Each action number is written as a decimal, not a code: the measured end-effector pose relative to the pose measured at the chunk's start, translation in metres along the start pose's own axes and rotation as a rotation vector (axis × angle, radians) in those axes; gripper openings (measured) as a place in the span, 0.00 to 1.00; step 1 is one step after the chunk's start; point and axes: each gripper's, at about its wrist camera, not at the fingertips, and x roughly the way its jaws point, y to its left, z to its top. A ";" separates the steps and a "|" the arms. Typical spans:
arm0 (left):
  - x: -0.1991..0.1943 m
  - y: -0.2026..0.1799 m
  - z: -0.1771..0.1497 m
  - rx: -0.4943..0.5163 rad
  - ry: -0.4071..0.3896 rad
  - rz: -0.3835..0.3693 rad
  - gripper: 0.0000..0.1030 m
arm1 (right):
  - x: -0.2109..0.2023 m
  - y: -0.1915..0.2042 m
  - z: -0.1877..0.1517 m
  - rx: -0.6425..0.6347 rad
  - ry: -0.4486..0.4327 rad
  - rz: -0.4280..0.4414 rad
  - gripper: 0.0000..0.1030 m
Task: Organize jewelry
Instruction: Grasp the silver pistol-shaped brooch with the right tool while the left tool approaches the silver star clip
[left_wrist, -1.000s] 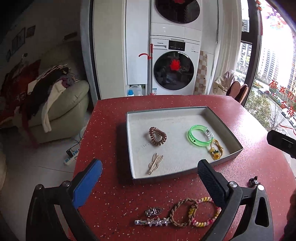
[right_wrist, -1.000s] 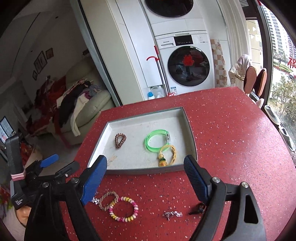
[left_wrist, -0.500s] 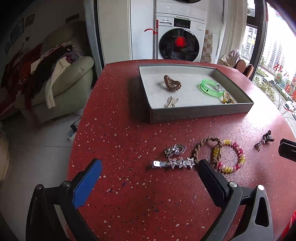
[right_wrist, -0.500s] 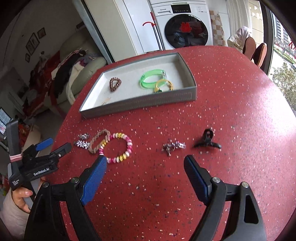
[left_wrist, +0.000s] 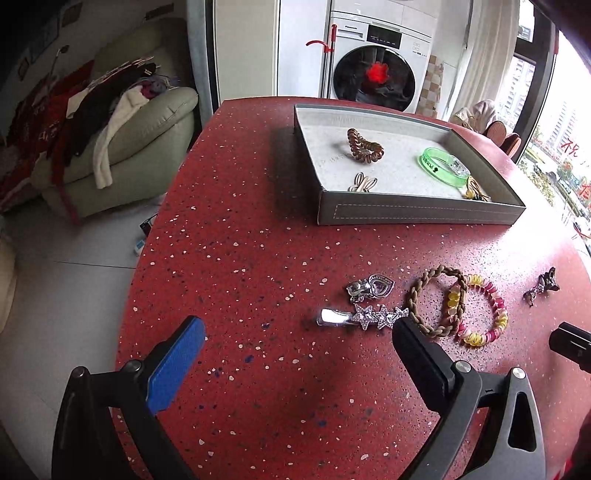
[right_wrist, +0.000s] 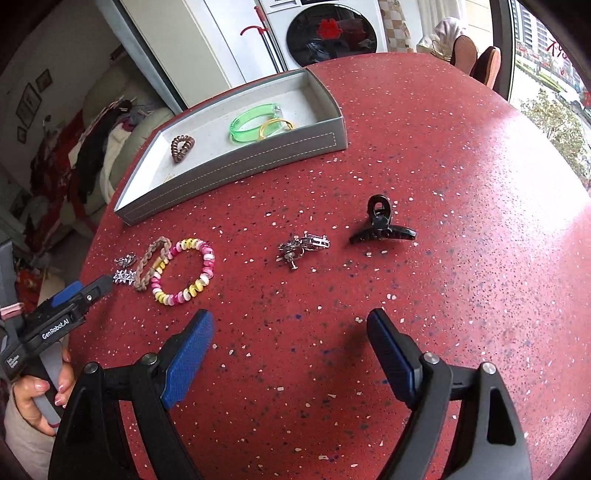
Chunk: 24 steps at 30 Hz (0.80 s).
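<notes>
Bench: round red speckled stone-look bench (left_wrist: 258, 236), matte, with white and dark flecks.
Room: white front-loading washing machine (left_wrist: 376, 79) behind the bench; pale green sofa (left_wrist: 147, 122) heaped with clothes at the left; tall window at the right, overexposed.
Tray: shallow grey rectangular tray (left_wrist: 417, 214) with stitched walls and a pale lining, at the far side of the bench.
In tray: brown spiral hair tie (left_wrist: 364, 146); translucent green plastic bangle (left_wrist: 443, 166); yellow cord bracelet (right_wrist: 275, 127) touching the bangle; pale wooden clip (left_wrist: 364, 182), partly hidden by the near wall.
Loose on bench, left group: silver heart-shaped clip (left_wrist: 371, 286); silver star-studded barrette (left_wrist: 364, 315) just beside it; brown braided cord bracelet (left_wrist: 436, 301) overlapping a pink and yellow beaded bracelet (left_wrist: 480, 310).
Loose on bench, right group: small silver rhinestone brooch (right_wrist: 303, 245), shape hard to make out; black plastic claw clip (right_wrist: 382, 223) near it.
Left tool (left_wrist: 295, 350): jaws spread, nothing between them; one blue textured pad, the other seen edge-on; its far finger overlaps the barrette's end in the wrist view, contact cannot be told.
Right tool (right_wrist: 290, 349): jaws spread wide though just narrowing slightly, only bare bench between blue pads, short of the brooch.
Hand: person's left hand (right_wrist: 35, 397) on the left tool's handle, cut off at the frame edge.
</notes>
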 end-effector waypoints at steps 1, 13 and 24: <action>0.000 -0.001 0.000 0.007 -0.002 0.002 1.00 | 0.002 0.001 0.002 0.002 0.000 -0.004 0.79; 0.012 -0.019 0.006 0.062 0.009 -0.018 0.95 | 0.023 0.018 0.029 -0.043 -0.045 -0.070 0.63; 0.007 -0.031 0.006 0.104 -0.006 -0.078 0.63 | 0.028 0.029 0.030 -0.146 -0.067 -0.189 0.08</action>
